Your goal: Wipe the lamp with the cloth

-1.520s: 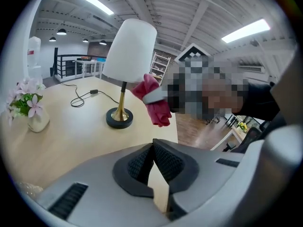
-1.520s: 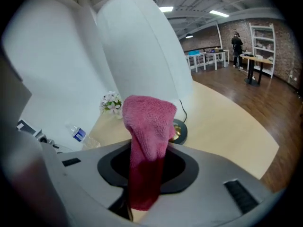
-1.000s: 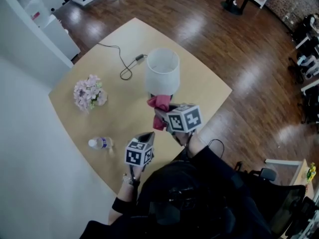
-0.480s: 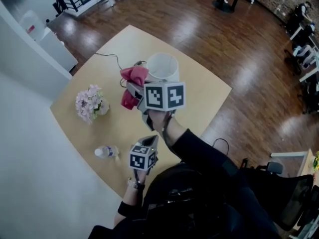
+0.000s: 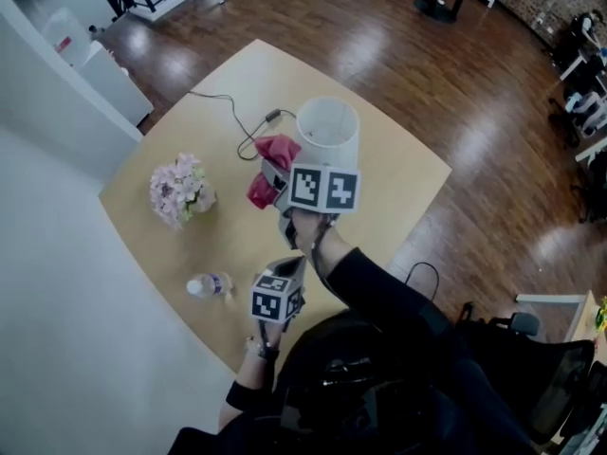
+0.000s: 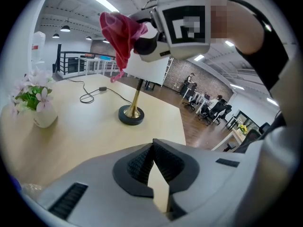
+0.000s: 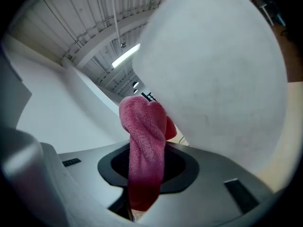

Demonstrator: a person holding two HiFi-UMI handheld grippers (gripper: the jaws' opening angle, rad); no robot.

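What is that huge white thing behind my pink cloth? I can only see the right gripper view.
Observer: That's the shade of the lamp. In the head view, the right hand-held gripper holds the cloth up close beside it.
Operator: Does the lamp have a foot?
Observer: Yes. The left gripper view shows a gold stem on a dark round base, standing on the table.
Operator: What's my other hand doing?
Observer: The left hand-held gripper has its jaws together with nothing between them.
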